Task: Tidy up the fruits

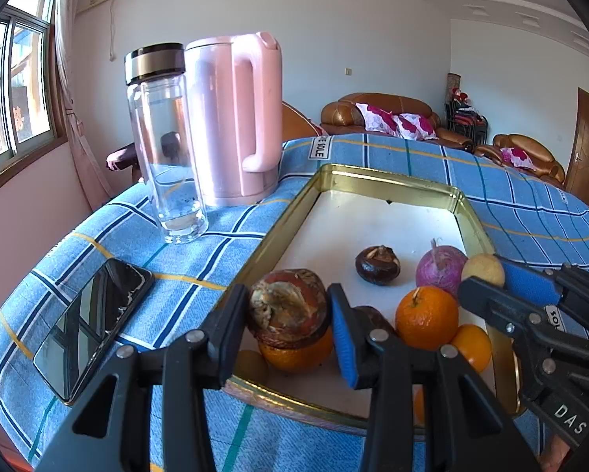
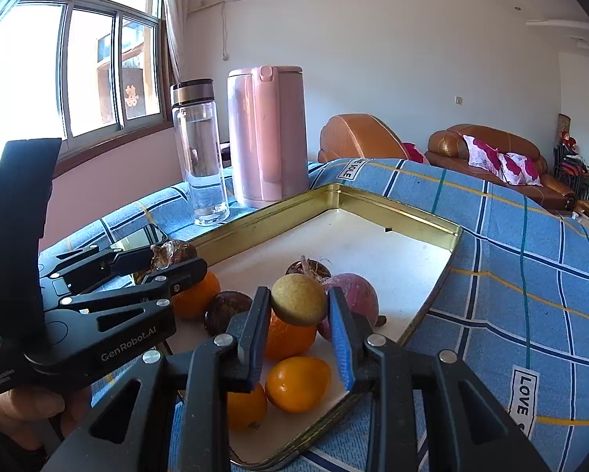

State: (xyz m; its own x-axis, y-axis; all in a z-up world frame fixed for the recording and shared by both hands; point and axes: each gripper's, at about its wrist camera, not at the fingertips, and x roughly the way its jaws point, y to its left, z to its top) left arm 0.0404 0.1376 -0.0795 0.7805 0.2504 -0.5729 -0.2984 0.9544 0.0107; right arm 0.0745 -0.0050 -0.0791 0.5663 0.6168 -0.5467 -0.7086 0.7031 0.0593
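My left gripper (image 1: 288,314) is shut on a brown, rough-skinned fruit (image 1: 290,305) just above the near left corner of the gold-rimmed tray (image 1: 388,175). An orange (image 1: 298,356) lies right under it. In the right wrist view my right gripper (image 2: 298,310) is shut on a small tan round fruit (image 2: 299,299) over the tray's (image 2: 392,206) near end. Below it lie several oranges (image 2: 297,383), a purple fruit (image 2: 357,297) and a dark brown fruit (image 2: 227,312). Each gripper shows in the other's view: the right gripper (image 1: 491,281) and the left gripper (image 2: 174,261).
A pink kettle (image 1: 235,118) and a clear glass bottle (image 1: 168,145) stand left of the tray on the blue checked cloth (image 1: 530,212). A black phone (image 1: 93,326) lies at the near left. A hand (image 2: 23,405) grips the left tool. The tray's far half is bare white.
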